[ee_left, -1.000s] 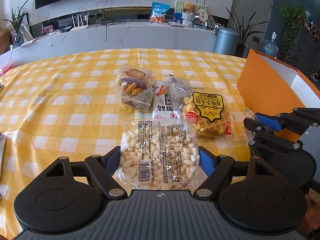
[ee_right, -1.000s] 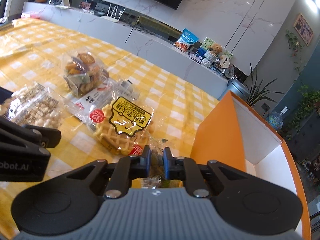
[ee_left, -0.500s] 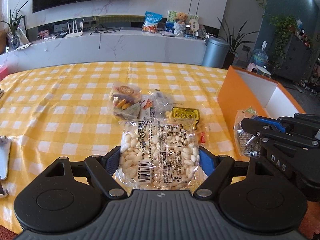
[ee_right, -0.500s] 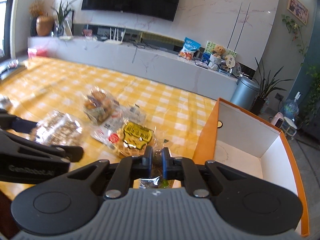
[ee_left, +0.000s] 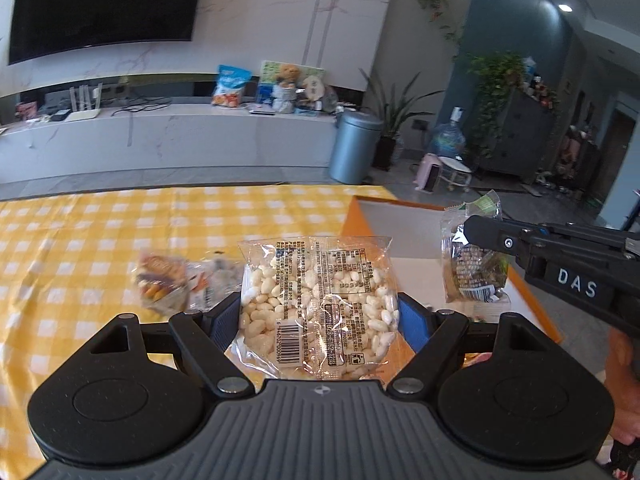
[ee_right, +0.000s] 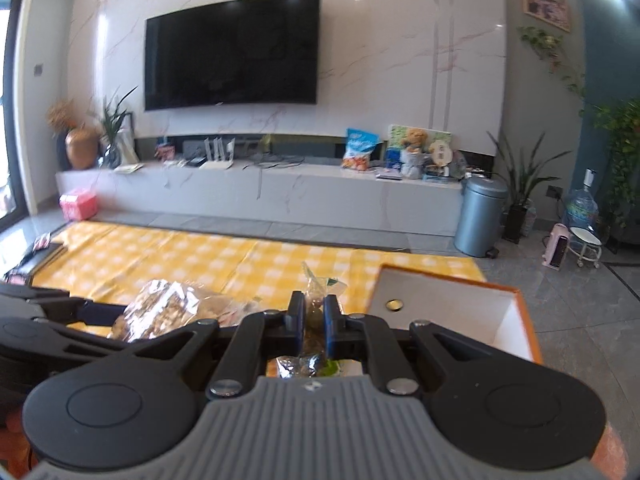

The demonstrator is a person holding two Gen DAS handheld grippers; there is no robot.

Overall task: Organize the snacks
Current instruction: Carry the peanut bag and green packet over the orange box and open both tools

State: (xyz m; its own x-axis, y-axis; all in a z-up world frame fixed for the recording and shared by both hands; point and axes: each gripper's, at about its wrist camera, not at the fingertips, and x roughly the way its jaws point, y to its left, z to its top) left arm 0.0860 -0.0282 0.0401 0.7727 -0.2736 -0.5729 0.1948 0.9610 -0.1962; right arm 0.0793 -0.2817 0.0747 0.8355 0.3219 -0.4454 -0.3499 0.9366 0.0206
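The left gripper [ee_left: 319, 312], its jaws spread wide, clamps a clear bag of puffed rice [ee_left: 316, 304] by its two side edges, lifted above the yellow checked table [ee_left: 80, 248]. At three o'clock in the left view, the right gripper [ee_right: 314, 326], jaws pressed nearly together, pinches a small dark snack packet [ee_left: 474, 264] hanging over the orange box [ee_right: 520, 320]. Both bags look light, soft and crinkly with slick film, so a hold across the filled middle seems safer than on a loose seam, and hard squeezing would likely crush the contents; more snacks [ee_left: 160, 284] lie on the table at nine o'clock.
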